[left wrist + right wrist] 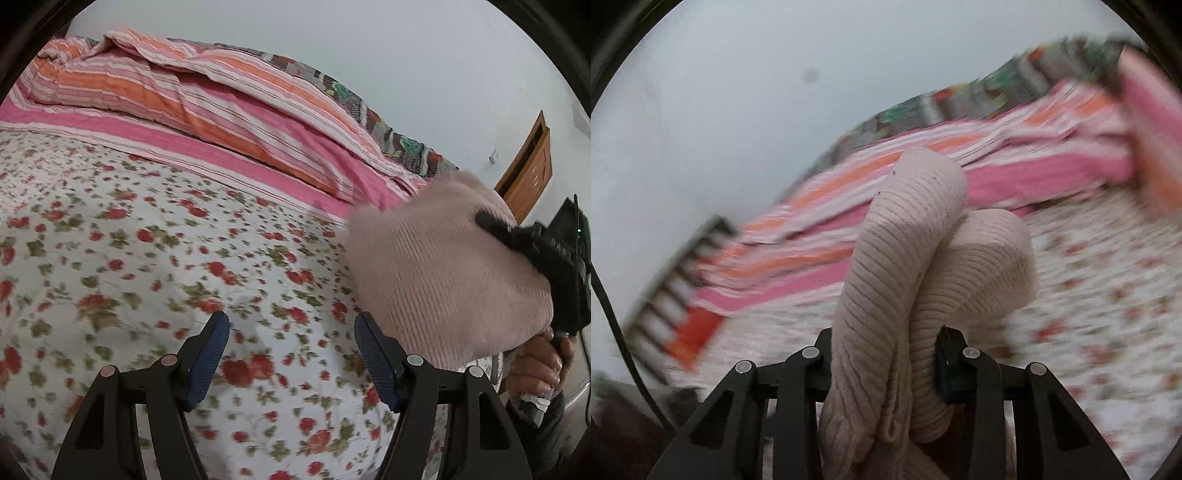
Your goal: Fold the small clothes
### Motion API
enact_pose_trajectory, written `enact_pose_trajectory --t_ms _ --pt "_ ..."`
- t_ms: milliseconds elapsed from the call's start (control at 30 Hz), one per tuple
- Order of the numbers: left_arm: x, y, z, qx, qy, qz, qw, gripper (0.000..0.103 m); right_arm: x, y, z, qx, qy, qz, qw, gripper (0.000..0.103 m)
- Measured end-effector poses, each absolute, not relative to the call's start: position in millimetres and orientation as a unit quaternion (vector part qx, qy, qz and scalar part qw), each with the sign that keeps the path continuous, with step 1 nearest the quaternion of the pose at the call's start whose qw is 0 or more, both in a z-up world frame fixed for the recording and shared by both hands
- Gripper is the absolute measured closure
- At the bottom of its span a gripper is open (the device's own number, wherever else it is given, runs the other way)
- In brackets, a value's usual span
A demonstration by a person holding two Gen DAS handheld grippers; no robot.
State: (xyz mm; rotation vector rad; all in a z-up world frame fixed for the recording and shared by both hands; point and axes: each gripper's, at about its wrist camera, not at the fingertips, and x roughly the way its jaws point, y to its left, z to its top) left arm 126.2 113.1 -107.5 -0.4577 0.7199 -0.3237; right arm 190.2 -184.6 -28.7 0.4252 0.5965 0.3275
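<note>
Firstly, left wrist view: left gripper [291, 328], jaws apart and empty, over the flowered bedspread [147, 258]; pink knit garment [443, 280] hangs at right from the right gripper [495, 225]. Right wrist view: right gripper [882, 350] clamped on the bunched garment [905, 258]; striped quilt [1015, 147] behind.

The left gripper [291, 332] points forward and downward, its two blue-padded fingers [207, 358] spread apart with nothing between them. To its right, the right gripper [884, 354] is raised, jaws clamped on a pale pink knit garment [908, 258]. A bare hand [543, 365] grips the right gripper's handle from below.
</note>
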Motion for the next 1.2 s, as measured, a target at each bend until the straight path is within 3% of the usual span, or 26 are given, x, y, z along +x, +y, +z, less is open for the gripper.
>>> enact_pose_trajectory --t_ms 133,267,300,400,600,667,733,1000,1067,1200 --pt "121.3 119.0 -111.3 -0.210 0.352 -0.147 0.900 0.035 215.8 -192.1 -78.5 0.316 0.317 0.226 0.865 0.065" --pt "116.3 118.1 -119.0 -0.200 0.357 -0.146 0.901 0.035 235.2 -200.3 -142.0 0.266 0.410 0.149 0.860 0.062" --pt "116.8 116.7 -120.4 -0.200 0.359 -0.147 0.900 0.035 236.7 -203.7 -149.9 0.258 0.425 0.139 0.857 0.057" --pt "120.5 108.1 -120.3 -0.199 0.363 -0.157 0.897 0.035 223.1 -211.7 -140.3 0.223 0.404 0.125 0.878 0.049" --pt "136.9 72.1 -113.5 -0.180 0.376 -0.171 0.893 0.036 171.8 -184.2 -97.0 0.043 0.342 0.086 0.935 0.049" --pt "144.2 57.9 -114.5 -0.171 0.384 -0.172 0.891 0.036 165.5 -180.9 -98.7 0.029 0.342 0.103 0.934 0.054" --pt "147.6 49.5 -117.5 -0.161 0.394 -0.160 0.891 0.034 164.8 -176.6 -114.1 0.003 0.356 0.101 0.929 0.070" --pt "136.2 36.1 -121.1 -0.122 0.397 -0.150 0.897 0.035 154.6 -188.5 -146.9 0.002 0.338 0.112 0.935 0.069" --pt "135.2 36.5 -110.0 -0.110 0.375 -0.148 0.908 0.040 154.5 -188.1 -138.4 0.002 0.333 0.113 0.936 0.065" --pt "157.1 25.9 -95.9 -0.089 0.364 -0.146 0.915 0.061 151.6 -181.1 -107.9 -0.005 0.278 0.104 0.955 0.062"
